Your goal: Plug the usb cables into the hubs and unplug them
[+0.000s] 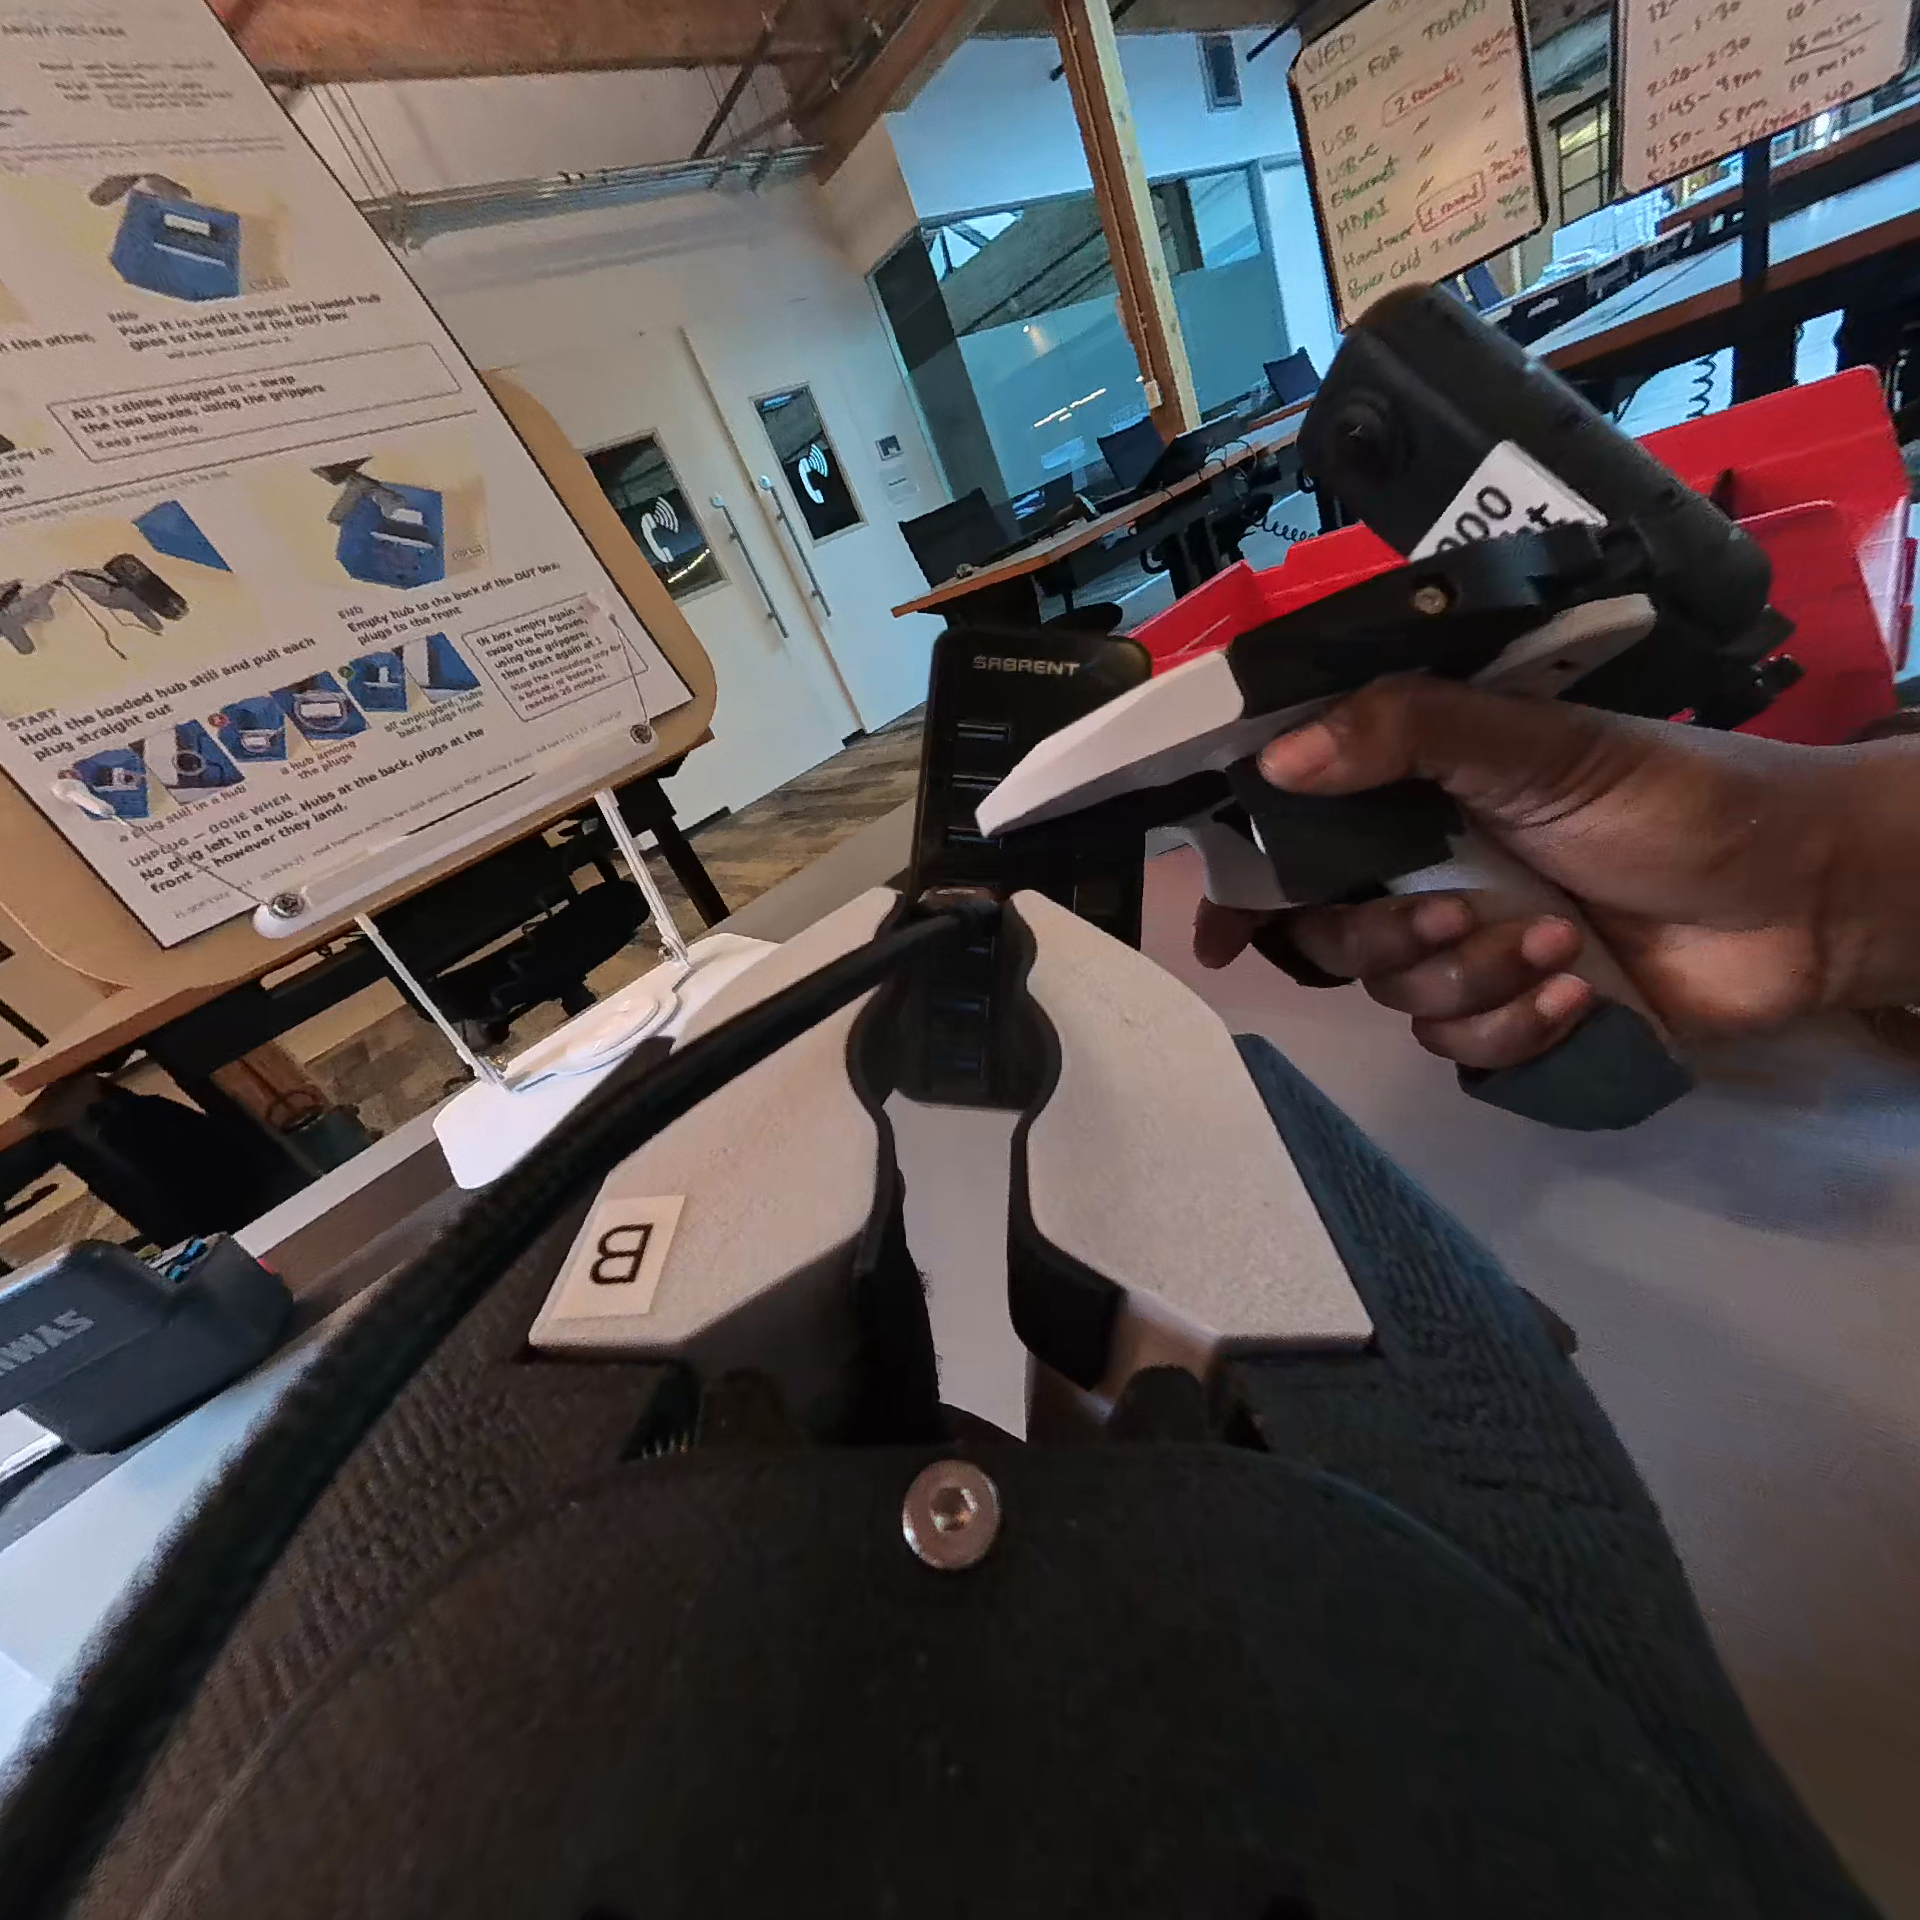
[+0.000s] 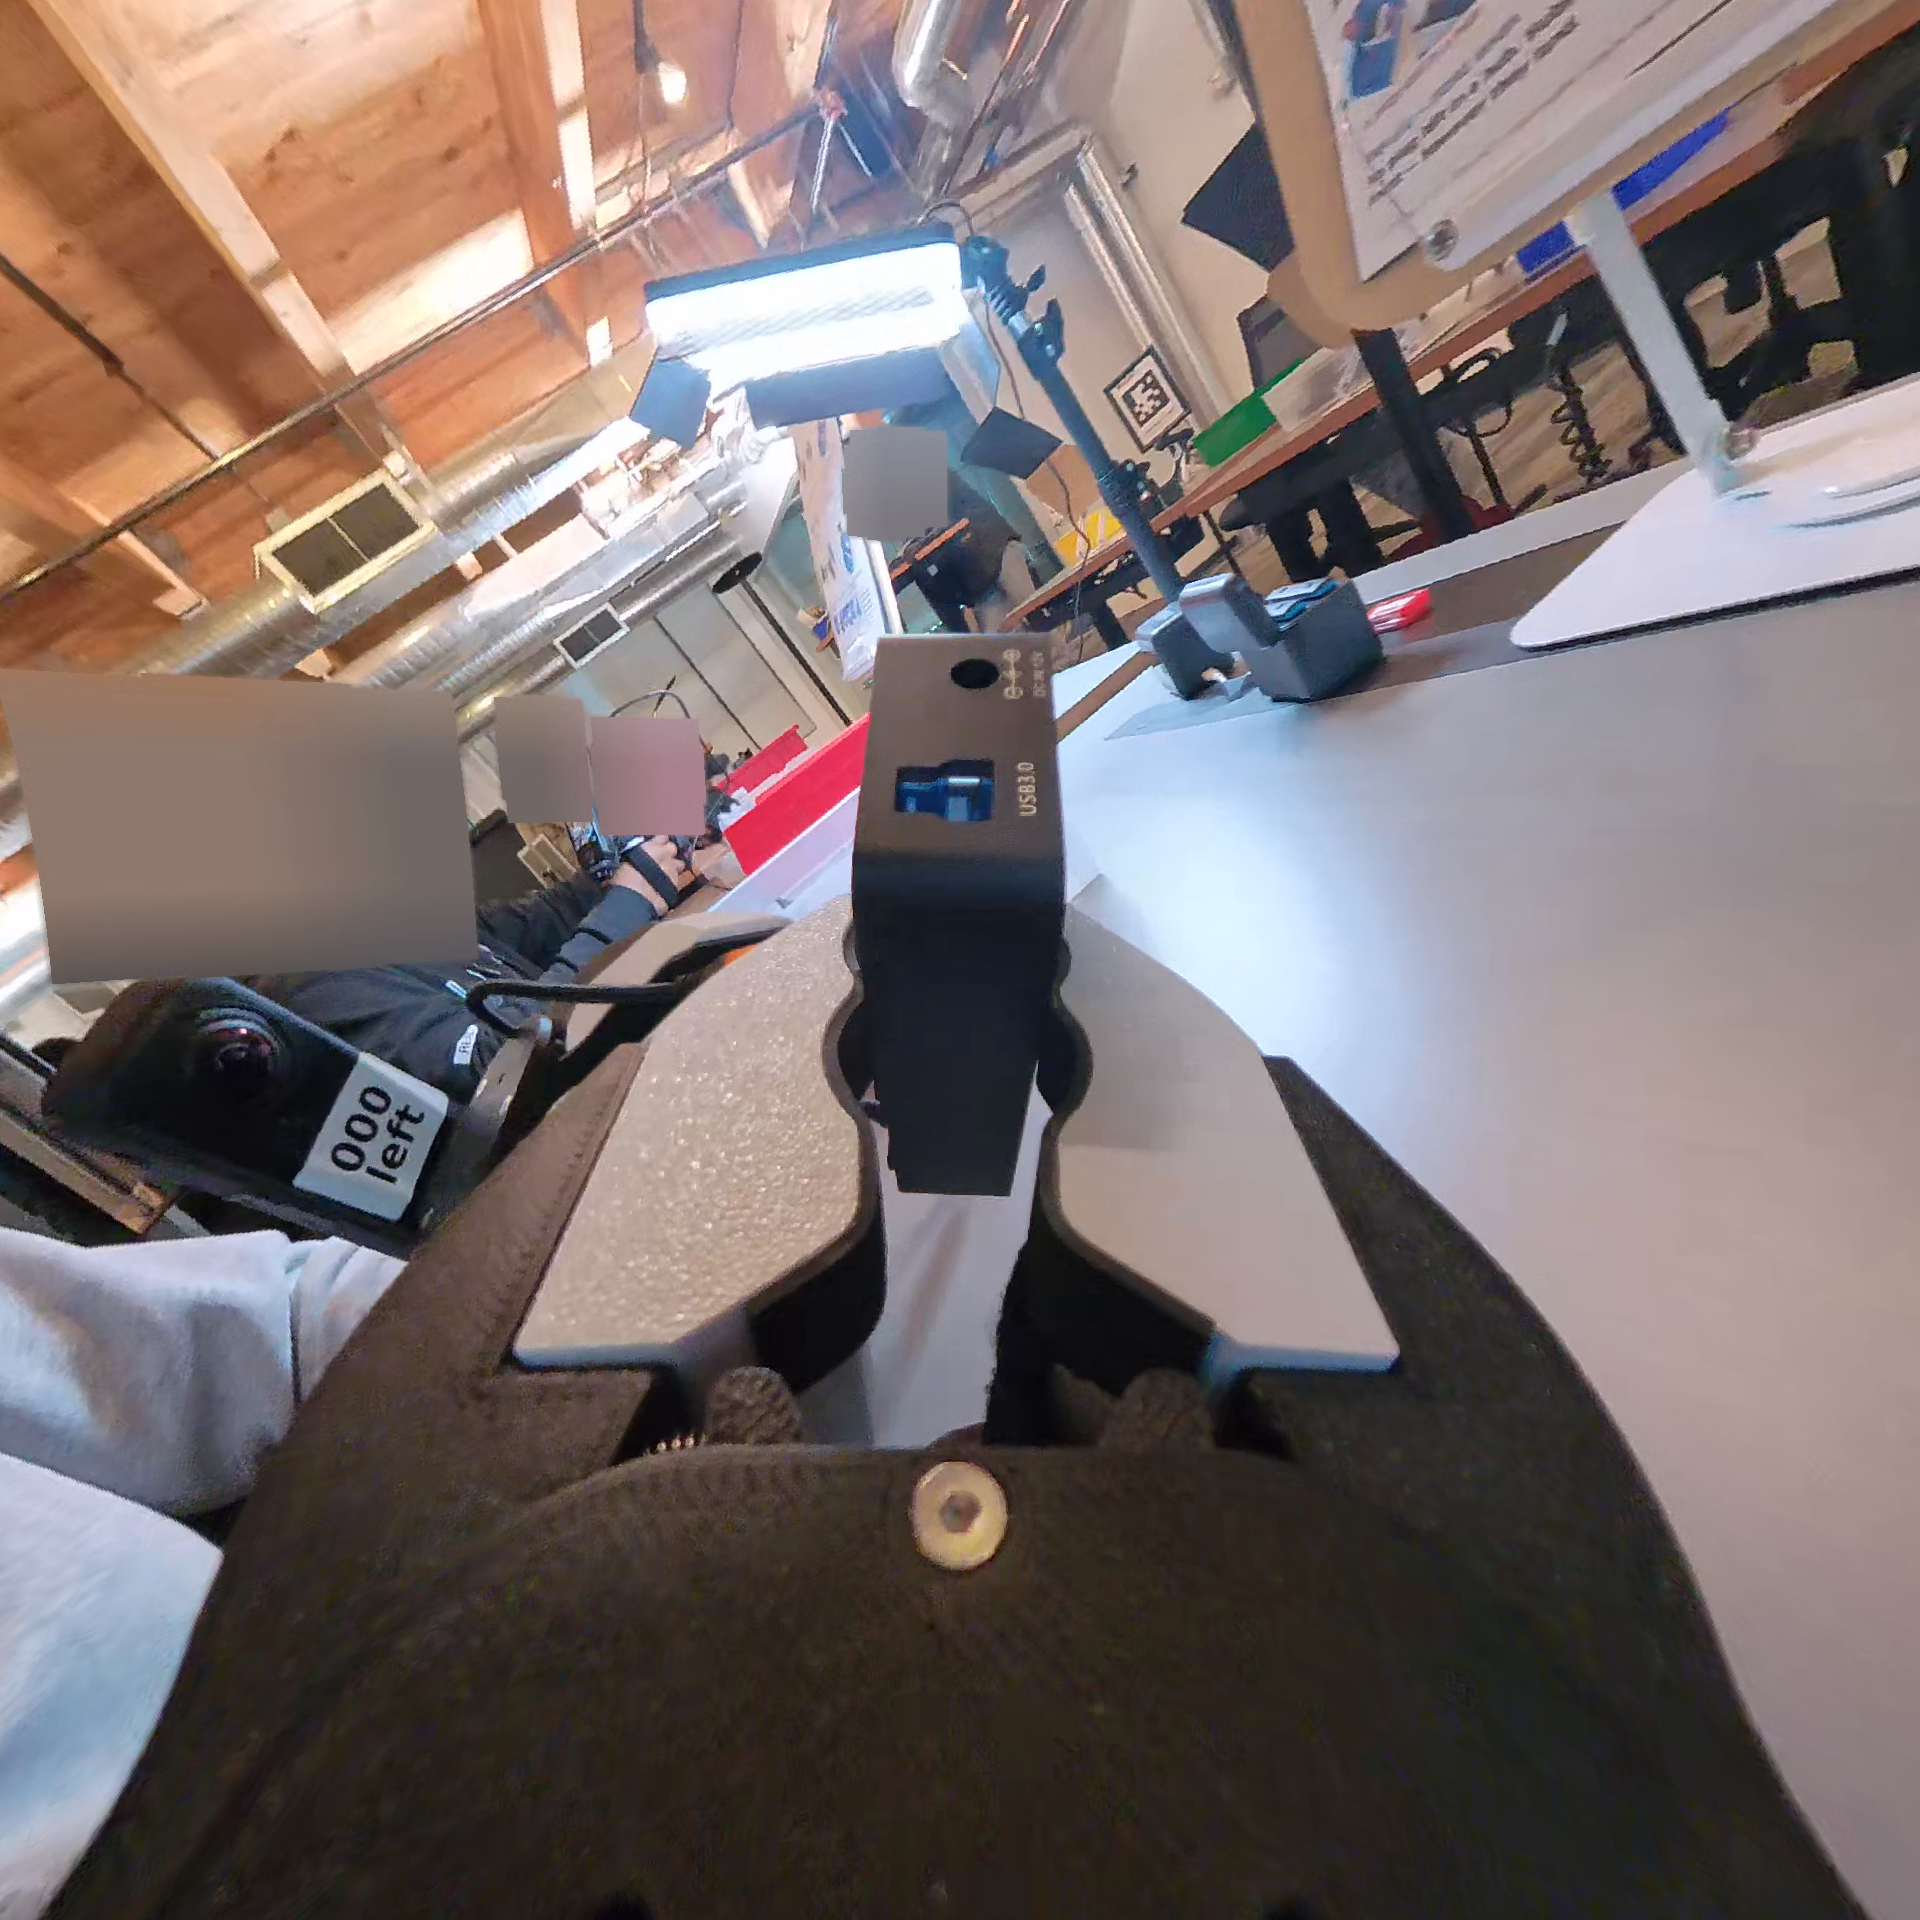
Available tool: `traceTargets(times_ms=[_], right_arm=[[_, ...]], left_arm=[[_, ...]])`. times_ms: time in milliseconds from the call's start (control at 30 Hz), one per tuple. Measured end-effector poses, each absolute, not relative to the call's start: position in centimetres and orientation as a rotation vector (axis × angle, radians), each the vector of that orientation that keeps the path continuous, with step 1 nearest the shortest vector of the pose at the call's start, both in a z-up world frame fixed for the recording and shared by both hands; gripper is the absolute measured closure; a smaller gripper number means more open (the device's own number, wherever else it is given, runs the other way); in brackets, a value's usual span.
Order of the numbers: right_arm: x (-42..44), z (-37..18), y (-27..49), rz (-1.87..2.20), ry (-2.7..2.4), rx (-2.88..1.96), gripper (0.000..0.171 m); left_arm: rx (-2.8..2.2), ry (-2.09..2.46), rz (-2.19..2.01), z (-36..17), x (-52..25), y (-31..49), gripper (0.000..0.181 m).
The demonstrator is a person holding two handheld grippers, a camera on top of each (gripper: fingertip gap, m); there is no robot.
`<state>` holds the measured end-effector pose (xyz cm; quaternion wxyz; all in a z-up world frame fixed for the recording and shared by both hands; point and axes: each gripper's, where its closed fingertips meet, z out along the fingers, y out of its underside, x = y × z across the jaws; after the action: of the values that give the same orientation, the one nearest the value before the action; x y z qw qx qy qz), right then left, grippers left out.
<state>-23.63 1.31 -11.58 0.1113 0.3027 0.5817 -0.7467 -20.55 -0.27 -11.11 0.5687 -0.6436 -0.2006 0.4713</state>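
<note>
Hub: black USB hub, a long stiff box held up in the air above the grey desk, between the two tools.
Right gripper: its fingers are closed on the narrow body of the hub, whose end face with a blue port looks at the right wrist camera.
Left gripper: its fingers are nearly closed, only a narrow gap between them, at the row of ports; a black cable runs from their tips back over the left finger.
Plug: I cannot tell if the fingers pinch it, or if it sits fully in the port.
Handling, as I judge: the hub looks light and rigid with smooth sides, so it may slip or turn in the grip; hold it across the flat sides. The cable is soft, so take it by the hard plug, not by the cord.
Hidden: lower ports are covered by the left fingers; the far end of the cable is cut off at the frame edge.
Also seen: a person's hand holds the right tool; a second hub lies on the desk at the left.
</note>
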Motion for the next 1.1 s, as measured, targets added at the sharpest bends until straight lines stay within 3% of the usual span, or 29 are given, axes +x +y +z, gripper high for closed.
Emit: traceTargets(times_ms=[467, 833, 1100], right_arm=[[-22.8, -11.2, 0.8, -2.288, 1.777, 0.836, 0.143], [-22.3, -11.3, 0.4, -2.448, 2.283, 0.657, 0.143], [-21.4, -11.4, -0.3, -2.358, 2.088, 0.643, 0.142]], left_arm=[[-1.592, -0.493, 1.096, -12.1, -20.8, -0.6, 0.165], [-1.659, -0.513, 1.119, -12.6, -20.9, -0.8, 0.165], [-1.676, -0.417, 1.277, -12.3, -20.6, -1.0, 0.165]])
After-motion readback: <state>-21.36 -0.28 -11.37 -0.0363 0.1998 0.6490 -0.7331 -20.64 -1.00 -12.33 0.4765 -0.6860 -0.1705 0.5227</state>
